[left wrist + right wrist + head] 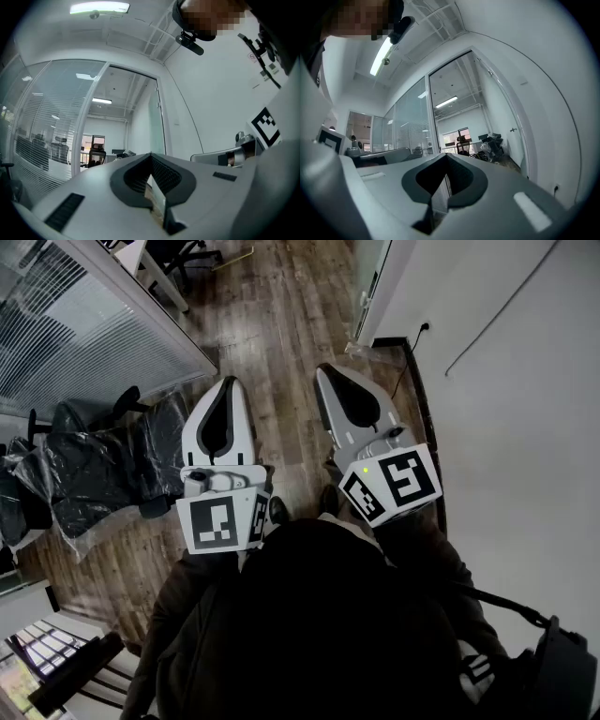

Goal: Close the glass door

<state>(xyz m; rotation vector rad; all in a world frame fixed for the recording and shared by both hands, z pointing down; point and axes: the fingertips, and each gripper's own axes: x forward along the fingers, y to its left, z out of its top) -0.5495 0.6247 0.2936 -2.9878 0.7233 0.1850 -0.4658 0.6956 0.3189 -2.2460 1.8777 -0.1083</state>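
Glass door [157, 124] stands open ahead by the wall, well apart from left gripper [228, 383] and right gripper [326, 369], both jaws closed, empty. Probably heavy, rigid, slick: push its edge.

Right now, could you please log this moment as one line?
left white gripper: shut, empty | right white gripper: shut, empty | clear glass door: open, untouched

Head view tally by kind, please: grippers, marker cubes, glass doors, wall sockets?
Grippers: 2, left gripper and right gripper
Marker cubes: 2, left cube and right cube
Glass door: 1
Wall socket: 1
Total: 6
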